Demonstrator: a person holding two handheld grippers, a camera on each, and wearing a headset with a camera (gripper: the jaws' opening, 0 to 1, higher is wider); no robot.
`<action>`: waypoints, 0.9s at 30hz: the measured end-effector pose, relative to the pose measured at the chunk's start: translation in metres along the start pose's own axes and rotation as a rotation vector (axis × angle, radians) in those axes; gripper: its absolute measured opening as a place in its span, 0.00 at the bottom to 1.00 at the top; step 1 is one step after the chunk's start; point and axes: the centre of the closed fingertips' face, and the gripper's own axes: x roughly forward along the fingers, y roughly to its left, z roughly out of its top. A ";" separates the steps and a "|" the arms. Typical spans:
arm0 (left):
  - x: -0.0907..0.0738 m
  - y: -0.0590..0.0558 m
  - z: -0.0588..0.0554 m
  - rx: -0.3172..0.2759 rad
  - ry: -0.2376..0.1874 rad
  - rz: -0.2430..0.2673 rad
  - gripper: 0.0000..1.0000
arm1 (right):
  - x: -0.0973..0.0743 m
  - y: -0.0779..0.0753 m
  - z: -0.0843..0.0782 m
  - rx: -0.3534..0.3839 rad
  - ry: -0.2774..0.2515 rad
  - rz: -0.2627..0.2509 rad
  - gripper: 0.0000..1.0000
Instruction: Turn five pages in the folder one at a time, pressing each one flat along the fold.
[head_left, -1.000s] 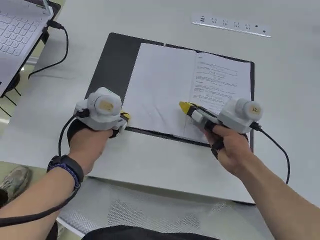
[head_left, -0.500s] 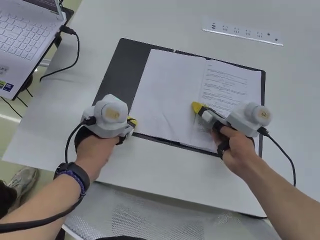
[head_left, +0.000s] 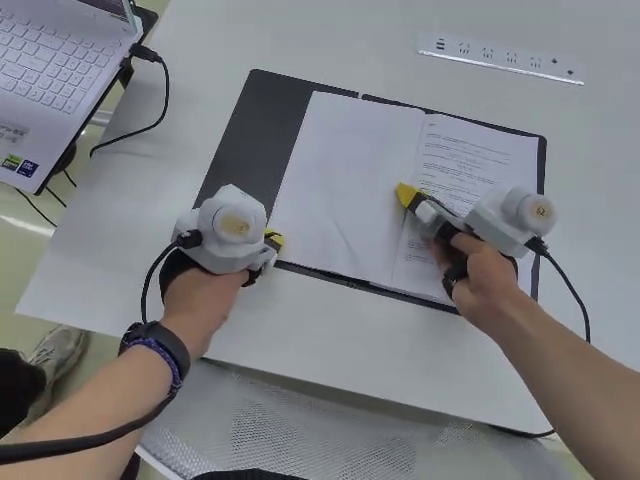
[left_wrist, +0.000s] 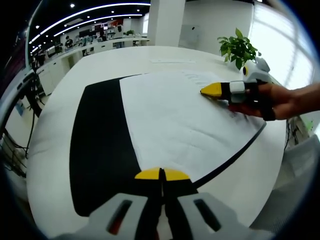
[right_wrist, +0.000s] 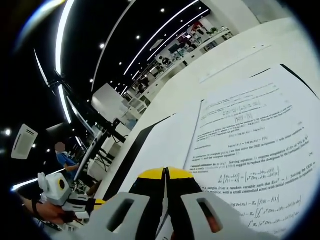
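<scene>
A black folder (head_left: 245, 130) lies open on the white table. A blank turned page (head_left: 340, 170) covers its left half and a printed page (head_left: 470, 165) its right. My right gripper (head_left: 405, 195) is shut, its yellow tips resting on the paper at the fold between the two pages (right_wrist: 220, 145). My left gripper (head_left: 272, 240) is shut at the folder's near left edge, tips over the black cover (left_wrist: 100, 150). In the left gripper view the right gripper (left_wrist: 212, 90) lies across the blank page (left_wrist: 175, 120).
A white laptop (head_left: 50, 60) sits at the far left with a black cable (head_left: 150, 100) running toward the folder. A white power strip (head_left: 500, 58) lies at the table's far edge. A plant (left_wrist: 237, 47) stands beyond the table.
My right gripper has slid up along the fold, away from me. The left gripper has stayed at the folder's near left edge. The head camera has shifted.
</scene>
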 end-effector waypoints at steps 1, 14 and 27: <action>0.000 0.000 0.000 0.000 0.000 0.000 0.00 | 0.000 0.001 0.001 0.001 -0.002 0.001 0.00; 0.002 0.001 -0.001 0.002 0.000 0.001 0.00 | 0.009 0.002 0.013 0.021 -0.040 -0.011 0.00; 0.001 0.000 -0.001 0.003 0.000 0.001 0.00 | 0.020 -0.006 0.026 0.032 -0.062 -0.023 0.00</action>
